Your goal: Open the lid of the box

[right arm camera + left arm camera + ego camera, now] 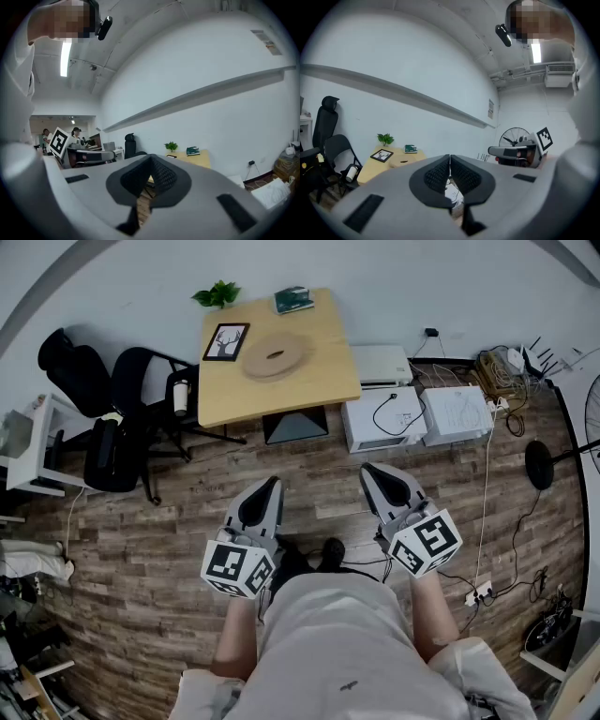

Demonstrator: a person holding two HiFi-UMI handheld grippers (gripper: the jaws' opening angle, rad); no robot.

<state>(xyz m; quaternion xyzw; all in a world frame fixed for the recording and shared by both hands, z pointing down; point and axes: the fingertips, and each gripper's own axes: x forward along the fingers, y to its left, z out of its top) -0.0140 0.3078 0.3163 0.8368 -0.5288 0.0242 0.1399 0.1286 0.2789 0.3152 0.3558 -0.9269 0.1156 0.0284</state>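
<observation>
You stood on a wood-plank floor (169, 549), well back from a light wooden table (309, 381) set against a white wall. Two black office chairs (122, 418) stood to the table's left, and white boxy units (380, 418) sat on the floor to its right. Your bare forearms reached forward on either side of your body. They held both tools out ahead, side by side and apart, nearly level and tipped slightly down.

Each tool carried a cube of black-and-white square markers (237, 565) at its rear.

The left gripper (272, 482) had its ribbed pads pressed together with nothing between them. The right gripper (367, 468) was also closed and empty. Both hung over bare floor, touching nothing.

The round wooden box (274, 356) lay on the tabletop with its lid on, far from both tools. A framed deer picture (226, 341) lay just left of it. Behind it lay a green book (293, 300), its cover print too small to read, and a small plant (217, 294).
</observation>
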